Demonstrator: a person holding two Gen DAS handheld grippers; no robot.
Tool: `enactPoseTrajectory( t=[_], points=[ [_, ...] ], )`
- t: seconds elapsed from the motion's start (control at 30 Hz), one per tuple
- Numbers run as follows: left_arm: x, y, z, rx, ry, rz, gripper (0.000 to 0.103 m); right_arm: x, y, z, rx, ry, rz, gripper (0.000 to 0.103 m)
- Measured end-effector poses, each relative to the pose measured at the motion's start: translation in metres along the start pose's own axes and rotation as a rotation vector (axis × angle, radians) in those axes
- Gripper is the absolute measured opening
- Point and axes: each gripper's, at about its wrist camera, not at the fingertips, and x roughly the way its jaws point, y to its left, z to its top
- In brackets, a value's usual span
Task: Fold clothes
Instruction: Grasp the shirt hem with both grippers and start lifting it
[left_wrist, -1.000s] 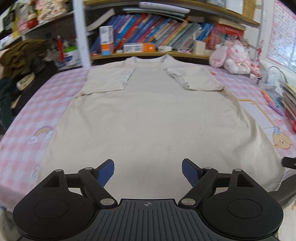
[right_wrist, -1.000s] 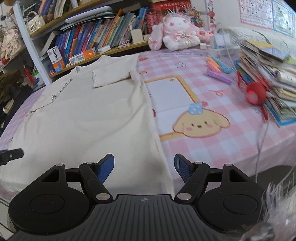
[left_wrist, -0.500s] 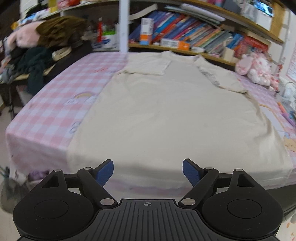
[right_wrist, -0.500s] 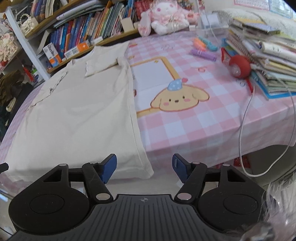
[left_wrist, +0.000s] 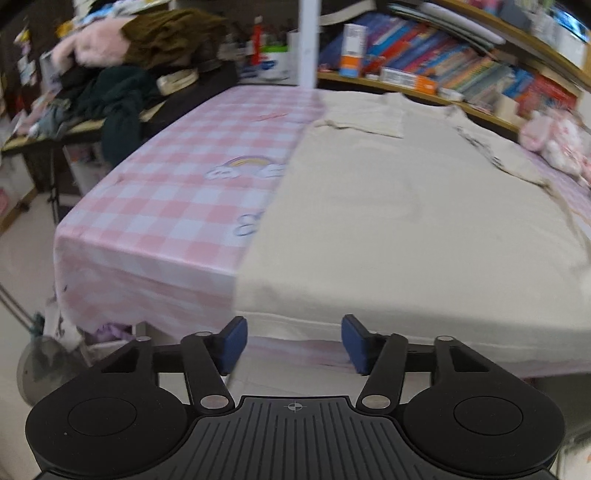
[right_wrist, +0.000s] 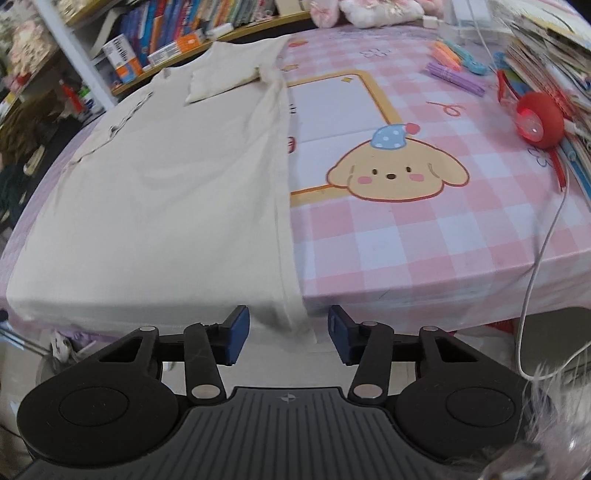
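motion blur softens the cream short-sleeved t-shirt (left_wrist: 399, 221) lying flat on the pink checked surface (left_wrist: 177, 206), hem draped over the near edge, where the left gripper (left_wrist: 293, 341) and right gripper (right_wrist: 288, 334), jaws just narrowing yet apart, straddle its bottom corners without pressing.

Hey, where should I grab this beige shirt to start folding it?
Probably the two bottom hem corners of the shirt, coming from the table's near edge: the hem hangs over that edge, so fingers can pinch it there. The rest lies flat against the tablecloth.
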Motion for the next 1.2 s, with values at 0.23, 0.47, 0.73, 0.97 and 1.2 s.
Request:
enactPoseTrajectory(
  t=[0.23, 0.47, 0.73, 0.97, 1.2],
  points=[
    [0.031, 0.026, 0.015, 0.012, 0.040, -0.029, 0.051, 0.004, -0.004, 0.005, 0.016, 0.035, 0.010, 0.043],
    [0.046, 0.043, 0.022, 0.037, 0.085, -0.150, 0.047, 0.012, -0.006, 0.010, 0.034, 0.081, 0.032, 0.043],
    [0.051, 0.050, 0.021, 0.017, 0.105, -0.237, 0.020, 0.020, -0.007, 0.013, 0.063, 0.119, 0.070, 0.030],
    [0.022, 0.045, 0.021, 0.027, 0.041, -0.238, 0.007, 0.000, 0.006, 0.014, 0.076, 0.081, 0.083, 0.008],
    [0.029, 0.045, 0.028, 0.007, 0.110, -0.235, 0.011, -0.006, 0.023, 0.018, -0.002, 0.093, 0.070, 0.008]
  ],
)
